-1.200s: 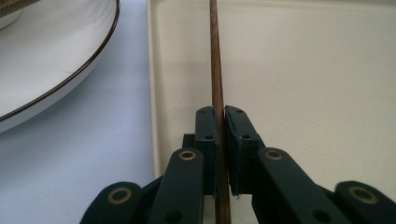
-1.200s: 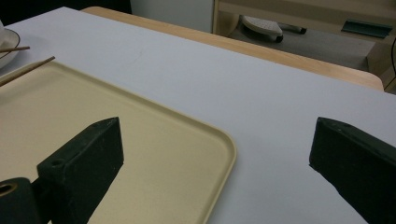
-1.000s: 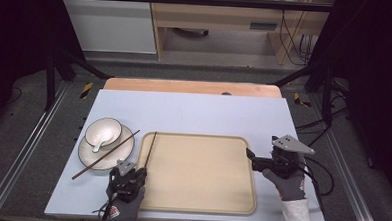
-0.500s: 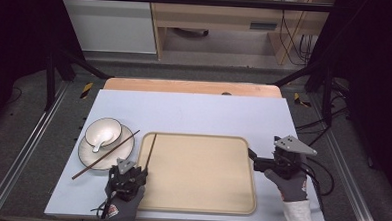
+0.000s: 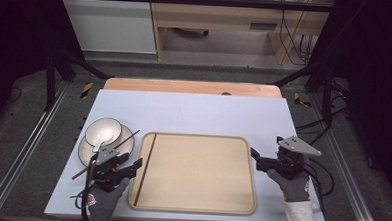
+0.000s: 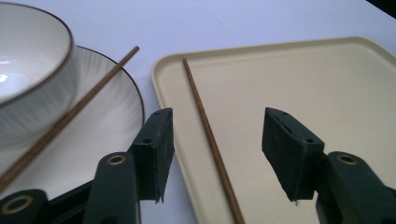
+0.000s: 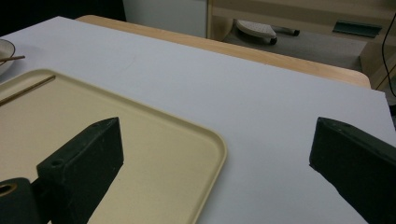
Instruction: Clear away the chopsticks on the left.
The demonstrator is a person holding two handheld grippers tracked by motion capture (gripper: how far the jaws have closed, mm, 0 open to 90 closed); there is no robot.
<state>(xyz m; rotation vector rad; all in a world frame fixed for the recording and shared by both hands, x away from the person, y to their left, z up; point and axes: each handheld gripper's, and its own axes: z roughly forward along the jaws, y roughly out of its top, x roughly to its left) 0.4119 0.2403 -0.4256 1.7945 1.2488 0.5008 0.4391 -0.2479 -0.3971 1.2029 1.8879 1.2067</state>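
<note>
Brown chopstick (image 6: 210, 140), beige tray (image 6: 299, 74)

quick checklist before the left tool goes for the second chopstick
1. First chopstick lies flat inside the tray, along its left edge: ok.
2. Left tool free: ok, its jaws have just been opening and the pads press on nothing.
3. Second chopstick reachable: ok, it leans across the plate beside the bowl.
4. Right tool out of the way: ok, open at the tray's right edge.
5. Spoon in the bowl: cannot tell.
</note>
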